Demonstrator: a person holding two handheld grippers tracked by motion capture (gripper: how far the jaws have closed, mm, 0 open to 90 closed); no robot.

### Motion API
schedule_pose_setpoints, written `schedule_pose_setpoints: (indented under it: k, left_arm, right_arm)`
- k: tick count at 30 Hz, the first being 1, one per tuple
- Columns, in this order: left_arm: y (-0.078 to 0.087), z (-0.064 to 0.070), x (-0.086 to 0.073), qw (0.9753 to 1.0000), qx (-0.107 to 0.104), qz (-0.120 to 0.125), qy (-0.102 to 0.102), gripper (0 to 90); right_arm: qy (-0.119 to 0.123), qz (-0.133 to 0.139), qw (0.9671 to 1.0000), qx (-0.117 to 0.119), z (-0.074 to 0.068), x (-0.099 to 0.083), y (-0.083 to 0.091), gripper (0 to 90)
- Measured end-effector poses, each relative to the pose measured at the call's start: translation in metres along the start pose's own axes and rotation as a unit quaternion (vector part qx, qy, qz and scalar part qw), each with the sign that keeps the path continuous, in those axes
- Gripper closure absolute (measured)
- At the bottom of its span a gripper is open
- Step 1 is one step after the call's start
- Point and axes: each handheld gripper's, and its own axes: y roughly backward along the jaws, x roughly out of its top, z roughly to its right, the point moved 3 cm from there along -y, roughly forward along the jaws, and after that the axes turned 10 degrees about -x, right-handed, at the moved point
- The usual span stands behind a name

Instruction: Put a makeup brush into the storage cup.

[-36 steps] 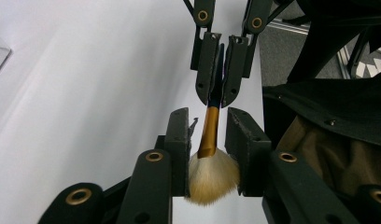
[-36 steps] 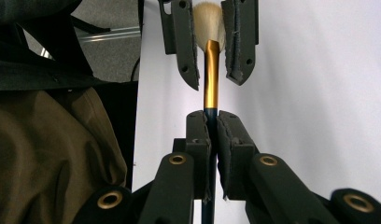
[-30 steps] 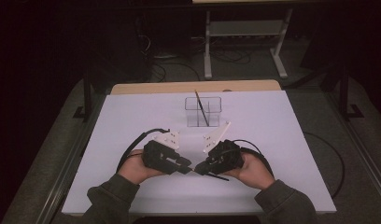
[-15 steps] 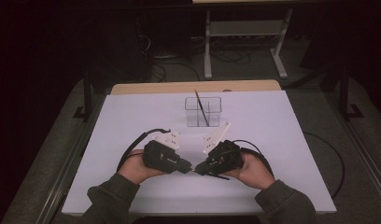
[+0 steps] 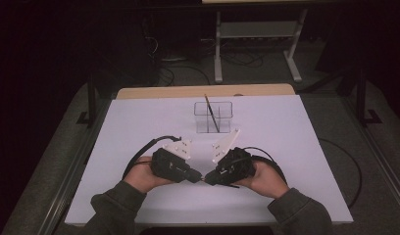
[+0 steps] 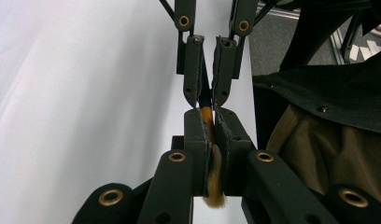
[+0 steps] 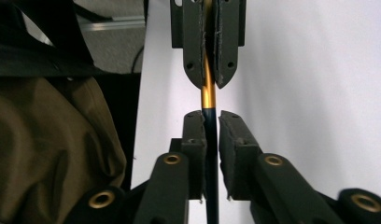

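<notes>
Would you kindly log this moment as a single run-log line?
left gripper: shut on paintbrush bristle end | right gripper: shut on handle | grippers tip to tip above table | clear holder: one brush inside

Both hands hold the left tool point(image 5: 197, 177) and right tool point(image 5: 208, 179) tip to tip, jaws seemingly clamped.

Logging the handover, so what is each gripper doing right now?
Left gripper: shut on the brush, at its bristle end.
Right gripper: shut on the same brush, on its dark handle.
</notes>
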Motion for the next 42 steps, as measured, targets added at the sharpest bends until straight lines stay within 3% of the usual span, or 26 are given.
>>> schedule_pose_setpoints:
  k: [5,20,29,33,42]
  left_arm:
    - [-0.001,0.000,0.001,0.9999,0.005,-0.009,-0.002,84.0]
    - [-0.005,0.001,0.006,0.9990,0.003,-0.043,-0.013,83.6]
    - [0.005,0.000,0.004,0.9998,0.019,-0.009,0.004,70.7]
    - [0.011,-0.001,0.001,0.9995,0.027,0.006,0.012,66.7]
    - [0.022,-0.001,-0.008,0.9979,0.048,0.031,0.030,59.2]
  right_arm:
    - [0.016,-0.016,0.9997,-0.008,-0.002,0.005,0.001,76.4]
    - [0.016,-0.046,0.9988,0.002,-0.005,0.008,-0.010,82.0]
    - [0.005,-0.032,0.9994,0.010,-0.001,-0.002,-0.012,82.7]
    - [-0.010,-0.021,0.9996,0.014,0.002,-0.006,-0.009,82.7]
    - [-0.037,-0.004,0.9993,-0.003,0.012,-0.023,0.001,82.7]
